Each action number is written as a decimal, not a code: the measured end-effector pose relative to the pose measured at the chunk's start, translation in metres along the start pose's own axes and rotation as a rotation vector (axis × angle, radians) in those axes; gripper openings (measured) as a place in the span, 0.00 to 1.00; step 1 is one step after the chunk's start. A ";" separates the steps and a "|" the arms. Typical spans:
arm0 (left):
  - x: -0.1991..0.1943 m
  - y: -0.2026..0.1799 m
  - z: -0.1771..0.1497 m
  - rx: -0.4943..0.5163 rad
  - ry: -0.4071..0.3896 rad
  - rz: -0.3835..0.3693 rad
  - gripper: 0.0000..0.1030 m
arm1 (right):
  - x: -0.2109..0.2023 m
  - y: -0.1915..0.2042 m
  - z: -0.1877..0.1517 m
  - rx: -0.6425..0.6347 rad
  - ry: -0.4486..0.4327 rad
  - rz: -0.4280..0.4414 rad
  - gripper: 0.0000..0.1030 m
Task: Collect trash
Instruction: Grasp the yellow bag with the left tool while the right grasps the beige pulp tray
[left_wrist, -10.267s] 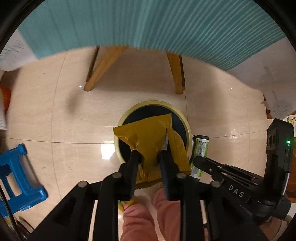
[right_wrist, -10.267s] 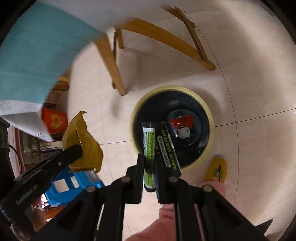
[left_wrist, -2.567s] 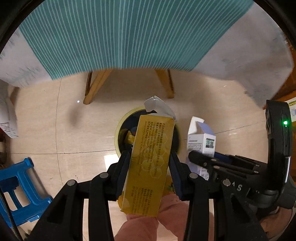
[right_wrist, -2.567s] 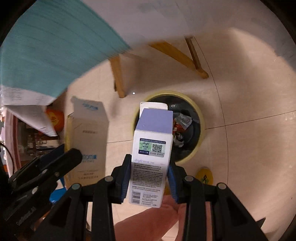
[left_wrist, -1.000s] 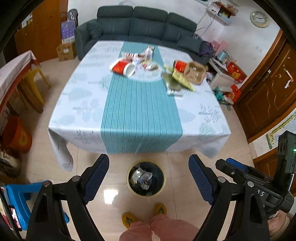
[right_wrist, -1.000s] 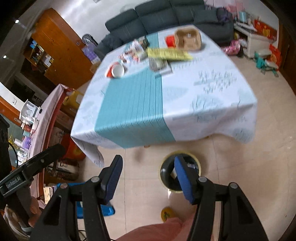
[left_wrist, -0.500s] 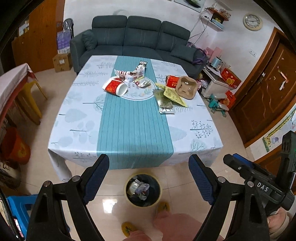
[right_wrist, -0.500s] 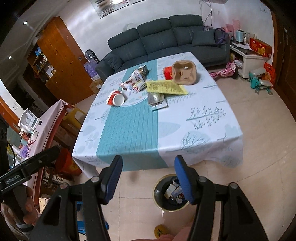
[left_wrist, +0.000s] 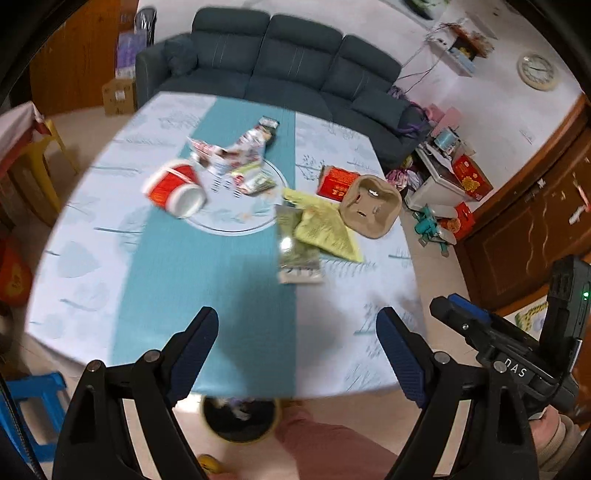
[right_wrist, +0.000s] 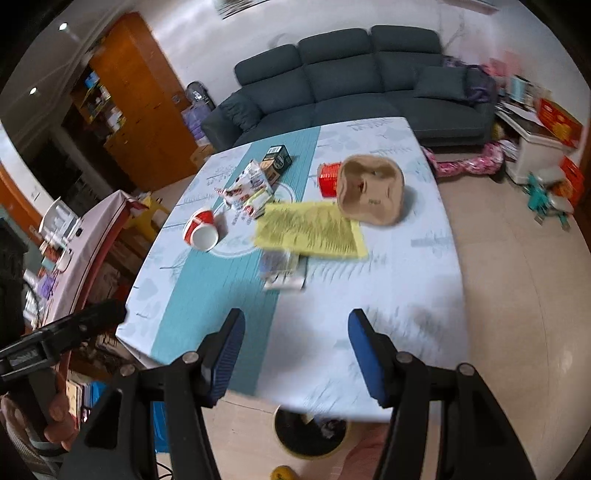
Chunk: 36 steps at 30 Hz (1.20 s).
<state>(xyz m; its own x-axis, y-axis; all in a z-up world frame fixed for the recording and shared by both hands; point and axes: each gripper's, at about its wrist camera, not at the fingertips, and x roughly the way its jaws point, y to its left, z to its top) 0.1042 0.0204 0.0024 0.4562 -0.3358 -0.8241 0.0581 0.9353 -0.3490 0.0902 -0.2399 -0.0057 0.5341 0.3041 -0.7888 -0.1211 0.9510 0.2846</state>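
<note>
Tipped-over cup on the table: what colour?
The cup is red with a white inside, clearest in the left wrist view.

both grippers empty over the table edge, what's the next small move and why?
Probably carry the right gripper forward and down toward the silver wrapper. Both it and the left gripper are open and empty, and that wrapper is the nearest trash, lying flat at the runner's edge beside the yellow bag. The bin sits just under the near table edge.
</note>
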 end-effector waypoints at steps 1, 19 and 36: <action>0.011 -0.004 0.007 -0.013 0.010 -0.007 0.83 | 0.006 -0.010 0.012 -0.009 0.013 0.002 0.56; 0.160 -0.008 0.078 -0.229 0.126 0.083 0.72 | 0.136 -0.119 0.124 -0.062 0.174 -0.009 0.56; 0.202 -0.023 0.093 -0.213 0.175 0.061 0.14 | 0.192 -0.116 0.138 -0.141 0.254 0.015 0.16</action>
<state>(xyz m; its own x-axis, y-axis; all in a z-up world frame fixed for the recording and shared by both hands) 0.2778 -0.0588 -0.1143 0.2917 -0.3113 -0.9044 -0.1609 0.9161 -0.3672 0.3218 -0.2992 -0.1151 0.3066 0.3061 -0.9013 -0.2520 0.9392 0.2332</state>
